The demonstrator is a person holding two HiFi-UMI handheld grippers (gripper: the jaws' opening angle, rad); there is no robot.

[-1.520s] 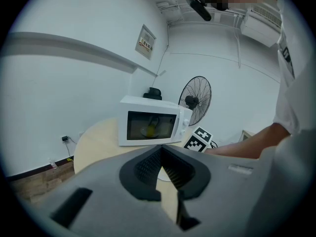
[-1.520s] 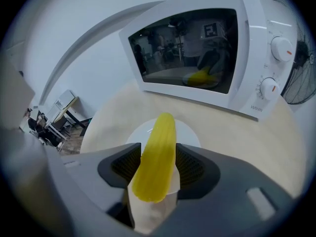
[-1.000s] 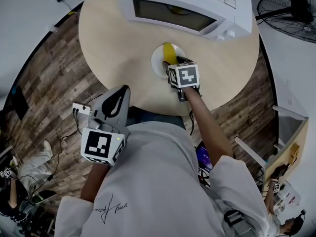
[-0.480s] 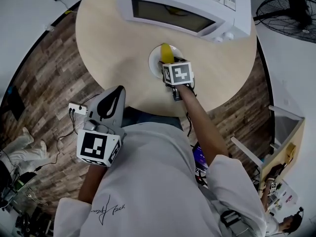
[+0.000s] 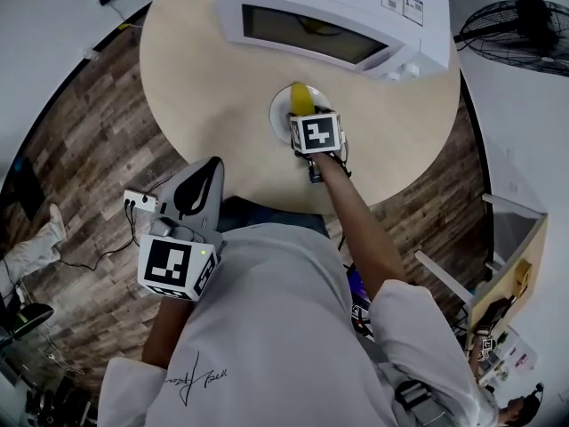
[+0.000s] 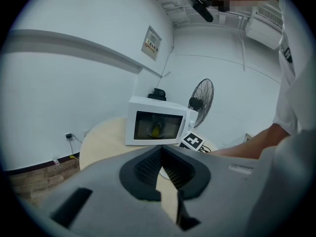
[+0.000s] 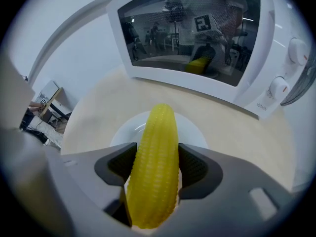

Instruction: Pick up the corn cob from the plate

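**Fingers [image 7: 196, 166] of the right gripper [image 7: 157, 154] spread, corn cob [image 7: 154, 181] between them**

The jaws have just been opening and stand released, not clamped. The corn cob lies on the plate [image 7: 191, 130], its tip beyond the fingertips. Close evenly on its thick middle, then lift straight up.

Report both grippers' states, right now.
Left gripper: closed, holding nothing.
Right gripper: open, just opened wider; the corn cob lies on the plate between its fingers, not gripped.
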